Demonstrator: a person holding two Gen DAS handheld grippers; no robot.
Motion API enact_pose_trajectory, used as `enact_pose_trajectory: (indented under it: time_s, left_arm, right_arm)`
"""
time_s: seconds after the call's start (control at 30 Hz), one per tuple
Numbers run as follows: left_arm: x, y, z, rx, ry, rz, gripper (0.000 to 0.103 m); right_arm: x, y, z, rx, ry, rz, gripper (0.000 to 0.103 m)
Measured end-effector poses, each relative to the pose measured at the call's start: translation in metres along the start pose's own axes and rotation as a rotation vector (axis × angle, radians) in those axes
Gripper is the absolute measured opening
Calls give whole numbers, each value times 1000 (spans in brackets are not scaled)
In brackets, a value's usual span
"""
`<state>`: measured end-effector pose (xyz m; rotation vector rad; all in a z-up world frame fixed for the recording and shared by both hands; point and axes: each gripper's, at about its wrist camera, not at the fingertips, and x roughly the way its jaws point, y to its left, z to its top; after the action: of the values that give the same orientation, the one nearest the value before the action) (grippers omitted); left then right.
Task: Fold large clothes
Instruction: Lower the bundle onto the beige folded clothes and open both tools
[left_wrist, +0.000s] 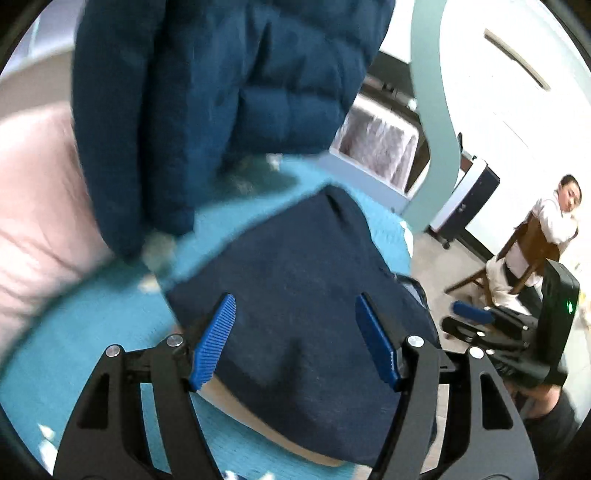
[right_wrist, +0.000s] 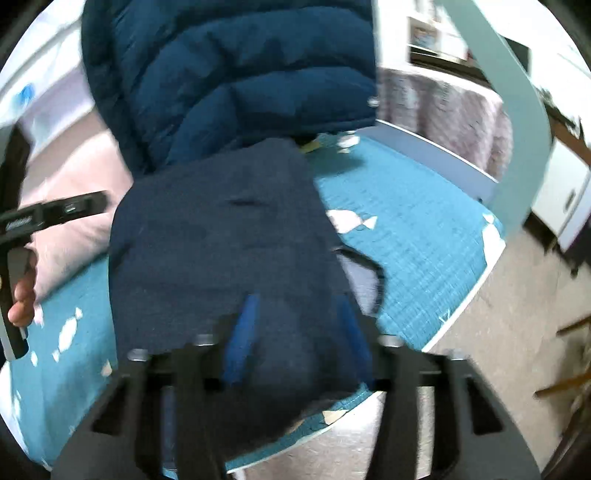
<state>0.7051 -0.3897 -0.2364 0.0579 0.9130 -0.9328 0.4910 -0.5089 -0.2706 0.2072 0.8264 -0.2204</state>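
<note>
The navy garment (right_wrist: 221, 251) lies roughly folded on the turquoise bed (right_wrist: 417, 221); the puffer jacket (right_wrist: 229, 74) at twelve o'clock looks unfolded; left tool (left_wrist: 295, 339) gapes empty; right tool (right_wrist: 295, 332), blurred, apart, seemingly empty.

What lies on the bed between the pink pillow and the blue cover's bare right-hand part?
The dark navy garment, with the teal puffer jacket behind it. The right wrist view shows this most clearly.

bed: I see a turquoise quilted cover (right_wrist: 417, 221) with white patches, spread to its right edge | pink pillow (left_wrist: 40, 206) at the left edge | off the bed: person on a wooden chair (left_wrist: 532, 254), possibly a cabinet (right_wrist: 569, 192), blurred
</note>
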Motion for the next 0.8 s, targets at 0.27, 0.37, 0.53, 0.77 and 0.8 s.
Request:
enact_pose_trajectory:
  time_s: [0.27,0.37,0.53,0.77,0.8]
  left_arm:
    - [61,18,-6,20,100,135,68]
    - [70,13,-8,68,99,169,68]
    - [62,10,-8,76,67,155,76]
    - [21,3,-29,154,28,113,81]
    - [15,3,-31,145,22,108,81]
  right_arm:
    - [115,-20,-27,86,226,55,0]
    - [132,-21,-32,104,239,38,1]
    - [119,-25,-30,92,208,39,0]
    - [38,13,-30,108,85,187,4]
    - [33,21,-33,99,96,210,4]
